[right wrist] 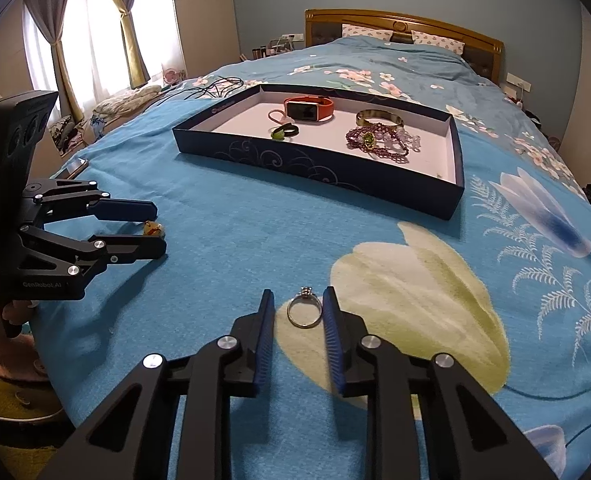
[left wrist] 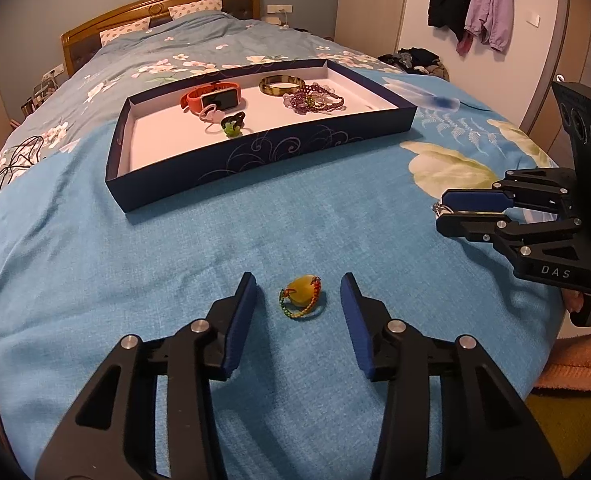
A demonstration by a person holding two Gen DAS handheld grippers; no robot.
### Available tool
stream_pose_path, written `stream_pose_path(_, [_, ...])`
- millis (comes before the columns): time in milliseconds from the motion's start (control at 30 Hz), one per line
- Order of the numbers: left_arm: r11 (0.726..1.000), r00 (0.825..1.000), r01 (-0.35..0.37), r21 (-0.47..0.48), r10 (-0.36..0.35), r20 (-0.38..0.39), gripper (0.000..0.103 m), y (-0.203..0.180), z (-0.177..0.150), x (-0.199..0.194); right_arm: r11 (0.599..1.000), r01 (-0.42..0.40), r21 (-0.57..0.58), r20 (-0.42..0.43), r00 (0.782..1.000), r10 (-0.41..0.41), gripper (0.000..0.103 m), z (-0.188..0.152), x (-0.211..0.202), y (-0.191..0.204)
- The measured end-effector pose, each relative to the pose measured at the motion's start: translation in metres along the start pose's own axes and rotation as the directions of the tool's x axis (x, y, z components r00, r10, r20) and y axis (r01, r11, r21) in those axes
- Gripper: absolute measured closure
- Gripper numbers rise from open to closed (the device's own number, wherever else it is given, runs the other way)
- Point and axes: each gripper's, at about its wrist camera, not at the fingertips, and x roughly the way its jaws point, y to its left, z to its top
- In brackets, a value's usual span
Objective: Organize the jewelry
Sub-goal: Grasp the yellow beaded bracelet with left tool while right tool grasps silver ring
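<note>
A yellow stone pendant on a beaded cord (left wrist: 301,297) lies on the blue bedspread between the fingers of my open left gripper (left wrist: 298,286); it also shows in the right wrist view (right wrist: 153,229). A silver ring (right wrist: 304,312) lies between the fingers of my right gripper (right wrist: 298,298), which is partly closed around it with the right finger touching it. The right gripper also shows in the left wrist view (left wrist: 441,212), as does the ring (left wrist: 439,209). A dark blue tray (left wrist: 263,152) farther on the bed holds an orange watch (left wrist: 215,98), a bangle (left wrist: 281,85), purple beads (left wrist: 313,101) and small rings (left wrist: 231,125).
The tray (right wrist: 319,168) sits mid-bed beyond both grippers. Black cables (right wrist: 215,84) lie on the bed by the window side. The bed's edge is near me, with an orange towel (left wrist: 575,364) at it. Clothes hang on the wall (left wrist: 475,0).
</note>
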Motion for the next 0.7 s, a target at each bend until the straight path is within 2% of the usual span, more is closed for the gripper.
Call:
stream_pose_path(100, [1.000,1.000,-0.005,-0.005,0.005,0.001,0.065,0.0005,0.0001,0.0006,1.000,0.007,-0.002,0.001,1.000,-0.007,0.087,0.0001,-0.0004,0.0001])
stream_pose_path(367, [1.000,1.000,-0.007,-0.026,0.007,0.002,0.083,0.0049,-0.0008,-0.0007,1.000,0.018,-0.006,0.005,1.000,-0.018,0.087,0.0005,-0.0007,0.0011])
stream_pose_path(700, [0.999,1.000,-0.007,-0.037,0.007,0.008,0.084,0.0054,-0.0005,-0.0026,1.000,-0.001,0.026,0.026,1.000,0.001,0.087,0.0020,-0.0055,-0.0052])
